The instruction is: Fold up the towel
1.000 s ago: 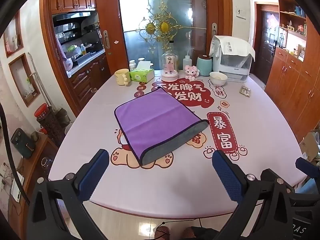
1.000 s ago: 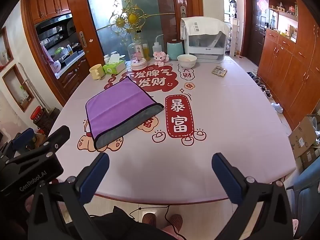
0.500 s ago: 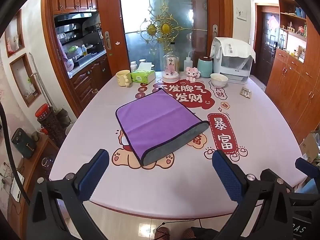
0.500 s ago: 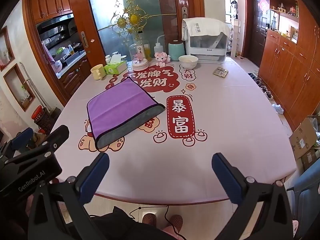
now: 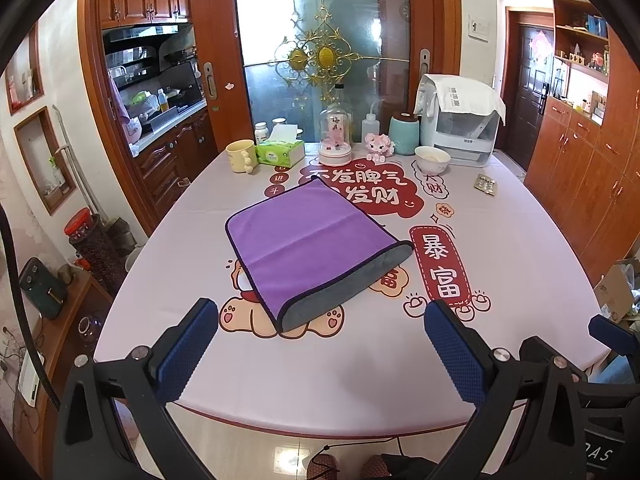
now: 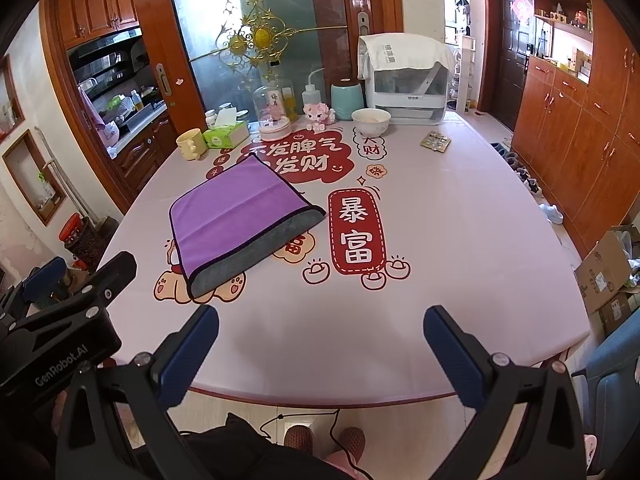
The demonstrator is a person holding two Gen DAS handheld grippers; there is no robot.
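A purple towel (image 5: 304, 238) lies folded over on the table, with its grey underside showing along the near edge (image 5: 344, 292). It also shows in the right wrist view (image 6: 236, 210). My left gripper (image 5: 320, 344) is open and empty, held above the table's near edge, short of the towel. My right gripper (image 6: 320, 350) is open and empty, over the near edge, to the right of the towel. The left gripper's body (image 6: 60, 336) shows at the left of the right wrist view.
The table (image 5: 520, 248) has a pink printed cloth. Along its far edge stand a yellow mug (image 5: 241, 156), a tissue box (image 5: 280, 152), a glass dome (image 5: 335, 136), a pink toy (image 5: 378, 146), a white bowl (image 5: 432, 159) and a covered appliance (image 5: 460, 120). A foil pack (image 5: 485, 185) lies at right.
Both grippers have drifted slightly; the view of the table shifted a little. The towel has not moved and both grippers stay open.
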